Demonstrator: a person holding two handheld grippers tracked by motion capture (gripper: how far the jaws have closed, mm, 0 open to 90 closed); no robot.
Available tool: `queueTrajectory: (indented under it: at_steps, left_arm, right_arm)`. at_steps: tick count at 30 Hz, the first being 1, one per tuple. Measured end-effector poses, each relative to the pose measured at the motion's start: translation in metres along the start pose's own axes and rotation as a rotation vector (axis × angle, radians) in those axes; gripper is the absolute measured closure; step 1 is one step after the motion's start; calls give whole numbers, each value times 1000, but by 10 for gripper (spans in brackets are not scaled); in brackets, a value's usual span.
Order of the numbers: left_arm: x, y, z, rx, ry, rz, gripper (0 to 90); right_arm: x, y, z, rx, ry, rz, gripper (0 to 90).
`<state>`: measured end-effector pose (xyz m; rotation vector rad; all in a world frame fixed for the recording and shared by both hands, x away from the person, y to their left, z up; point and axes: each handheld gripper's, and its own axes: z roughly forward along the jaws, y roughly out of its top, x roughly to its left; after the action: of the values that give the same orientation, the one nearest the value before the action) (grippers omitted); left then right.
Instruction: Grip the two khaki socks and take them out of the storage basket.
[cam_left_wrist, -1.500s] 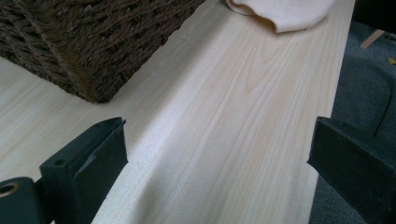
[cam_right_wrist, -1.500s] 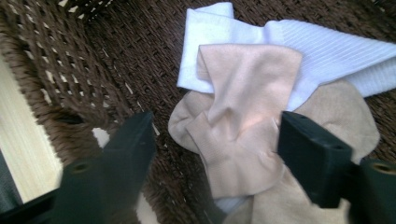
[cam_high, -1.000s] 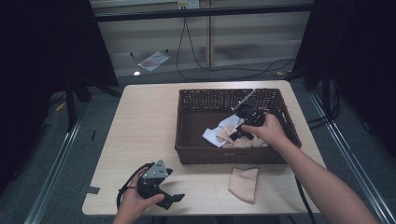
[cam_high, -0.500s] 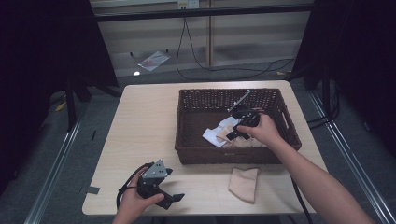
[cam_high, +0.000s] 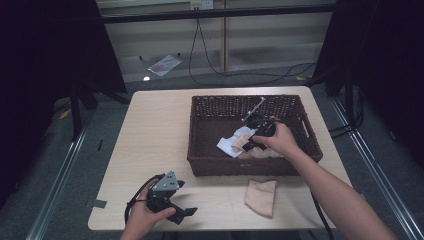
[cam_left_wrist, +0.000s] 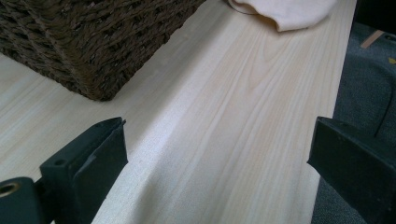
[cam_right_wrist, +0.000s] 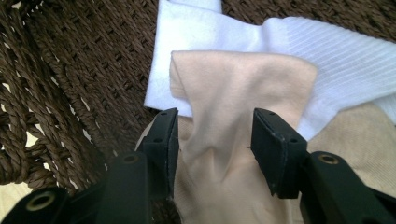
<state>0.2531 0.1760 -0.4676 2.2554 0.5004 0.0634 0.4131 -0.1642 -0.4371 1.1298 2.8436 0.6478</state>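
In the brown wicker basket lie a white sock and a beige sock on top of it. My right gripper reaches down into the basket. Its jaws have just been closing and stand either side of a raised fold of the beige sock, still apart, right gripper. My left gripper rests at the table's front left, wide open with bare wood between its jaws, left gripper. A second beige sock lies flat on the table in front of the basket.
The basket's front corner stands close ahead of the left gripper. The table's front edge runs just below the left hand. Cables trail from both grippers. Beyond the table are a grey floor and dark stands.
The right hand has shifted slightly left and lower inside the basket, onto the socks. Its jaws stand narrower. The left hand and the sock on the table have not moved.
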Motion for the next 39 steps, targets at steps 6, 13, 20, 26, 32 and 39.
queueTrajectory:
  at_steps: [6,13,20,26,32,39]
  left_arm:
    - [0,0,0,-7,2,-2,38]
    - [0,0,-2,-2,5,1,38]
    - [0,0,-2,-3,7,2,38]
    - [0,0,-1,-12,1,2,38]
    - [0,1,-1,-11,5,2,38]
    - [-1,1,0,-4,0,-1,38]
  right_arm:
    - [-1,2,7,14,-6,-29,686]
    - [-1,2,6,4,25,-39,861]
    - [-1,-2,-9,-15,66,-17,870]
    - [-1,-5,-25,-47,81,-5,870]
    - [1,-8,-43,-63,89,-16,870]
    - [5,-8,-69,-71,93,-37,870]
